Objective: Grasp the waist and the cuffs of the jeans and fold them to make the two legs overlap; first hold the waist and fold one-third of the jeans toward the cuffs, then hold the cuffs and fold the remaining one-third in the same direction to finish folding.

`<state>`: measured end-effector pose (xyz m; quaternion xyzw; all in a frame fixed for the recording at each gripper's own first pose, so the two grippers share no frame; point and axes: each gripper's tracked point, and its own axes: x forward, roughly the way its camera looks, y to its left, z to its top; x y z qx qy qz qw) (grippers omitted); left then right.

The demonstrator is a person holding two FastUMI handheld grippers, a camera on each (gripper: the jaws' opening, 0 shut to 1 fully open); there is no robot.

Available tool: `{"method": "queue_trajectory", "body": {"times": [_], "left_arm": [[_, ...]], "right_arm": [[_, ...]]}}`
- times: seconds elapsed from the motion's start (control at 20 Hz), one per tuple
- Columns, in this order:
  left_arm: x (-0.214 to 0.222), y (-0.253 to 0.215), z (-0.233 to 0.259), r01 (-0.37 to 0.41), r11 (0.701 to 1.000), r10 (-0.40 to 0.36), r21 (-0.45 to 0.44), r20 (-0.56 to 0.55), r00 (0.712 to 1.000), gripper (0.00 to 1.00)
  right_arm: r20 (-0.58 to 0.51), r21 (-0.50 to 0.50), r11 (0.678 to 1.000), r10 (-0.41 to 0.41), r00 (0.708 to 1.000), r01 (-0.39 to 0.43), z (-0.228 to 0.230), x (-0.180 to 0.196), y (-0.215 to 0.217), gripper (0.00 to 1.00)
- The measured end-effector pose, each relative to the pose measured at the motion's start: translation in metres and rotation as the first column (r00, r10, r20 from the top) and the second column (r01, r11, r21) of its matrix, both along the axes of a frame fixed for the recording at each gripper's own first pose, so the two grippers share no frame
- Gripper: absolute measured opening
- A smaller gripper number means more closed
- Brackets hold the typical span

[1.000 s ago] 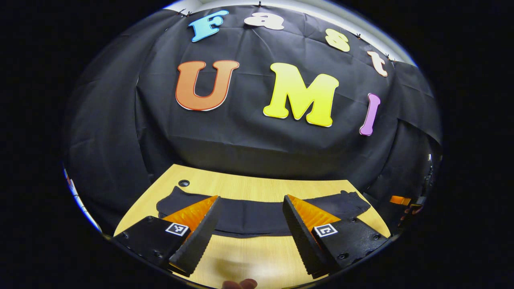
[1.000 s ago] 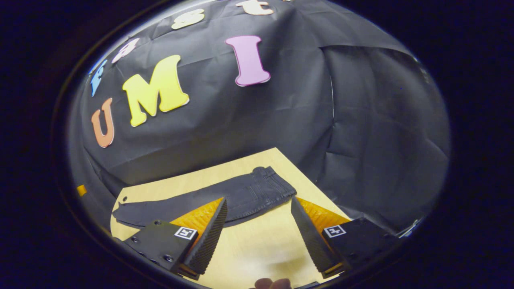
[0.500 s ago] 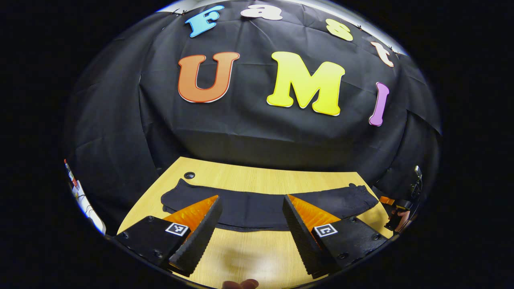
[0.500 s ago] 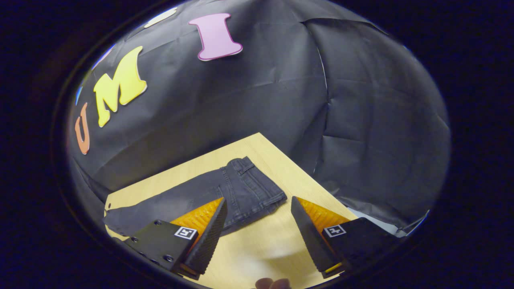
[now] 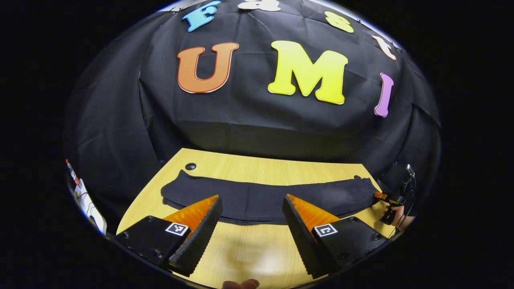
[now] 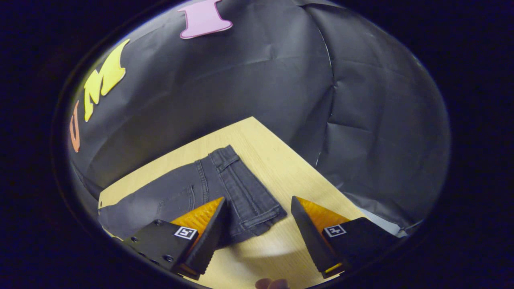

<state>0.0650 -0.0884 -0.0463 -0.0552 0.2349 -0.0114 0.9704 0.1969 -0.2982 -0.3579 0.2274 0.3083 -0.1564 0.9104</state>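
A: Where did the jeans (image 5: 261, 198) lie?

B: Flat and full length on the worktop (image 5: 257, 170), in a dark band from side to side. In the left gripper view the cuffs (image 5: 174, 188) sat near a round hole (image 5: 190, 166) in the wood, and the waist (image 5: 363, 188) reached toward the far right edge.

A: And the left tool (image 5: 251, 216)?

B: It hung above the near edge of the worktop with its fingers spread wide and nothing between them. Both tips stood in front of the middle stretch of the legs; whether they touched the cloth could not be told.

A: The right tool (image 6: 259, 218)?

B: Also spread wide, holding nothing. In the right gripper view the waist (image 6: 245, 192) lay close before it, its near corner between the two fingers. The finger (image 6: 209, 233) on the left of that view overlapped the denim, while the other finger (image 6: 311, 235) stood over bare wood.

A: Anything else noted?

B: In the left gripper view the right tool (image 5: 387, 202) showed small at the far right, beside the waist, with the hand (image 5: 401, 216) that held it. A fingertip (image 6: 271, 283) peeked in at the bottom of the right gripper view.
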Motion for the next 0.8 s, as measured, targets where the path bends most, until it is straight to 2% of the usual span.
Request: {"method": "queue_trajectory", "body": {"times": [0.15,0.3,0.4,0.5,0.55,0.6,0.65,0.7,0.8], "left_arm": [[-0.001,0.007,-0.005,-0.022,0.999,0.021,-0.025,-0.015,1.0,0.98],[-0.002,0.015,-0.009,-0.04,0.998,0.039,-0.048,-0.028,0.999,0.98],[-0.004,0.022,-0.009,-0.054,0.996,0.052,-0.065,-0.03,0.998,0.98],[-0.006,0.031,-0.01,-0.067,0.995,0.065,-0.069,-0.031,0.997,0.98],[-0.008,0.035,-0.01,-0.072,0.995,0.07,-0.071,-0.03,0.997,0.98],[-0.01,0.041,-0.008,-0.079,0.994,0.077,-0.073,-0.026,0.997,0.98],[-0.01,0.046,-0.006,-0.087,0.993,0.086,-0.075,-0.018,0.996,0.98],[-0.01,0.051,-0.005,-0.095,0.992,0.095,-0.08,-0.01,0.995,0.98],[-0.01,0.059,-0.007,-0.11,0.989,0.11,-0.094,0.0,0.994,0.98]], "right_arm": [[-0.008,-0.012,1.0,0.006,1.0,-0.006,-0.003,0.004,0.005,0.97],[-0.014,-0.006,1.0,0.028,1.0,-0.028,-0.002,0.005,0.012,0.74],[-0.01,0.043,0.999,0.028,1.0,-0.028,0.001,0.005,0.019,0.64],[-0.026,0.058,0.998,0.0,1.0,0.001,0.006,0.005,0.02,0.37],[-0.038,0.058,0.998,0.004,0.999,-0.002,0.009,0.003,0.022,0.31],[-0.037,0.043,0.999,-0.01,0.999,0.012,0.013,0.004,0.02,0.3],[-0.038,0.024,1.0,-0.005,0.999,0.006,0.022,0.002,0.02,0.14],[-0.035,0.006,1.0,0.0,0.999,0.001,0.028,0.001,0.019,0.18],[-0.011,-0.024,1.0,0.009,1.0,-0.009,0.054,-0.003,0.022,0.18]]}}
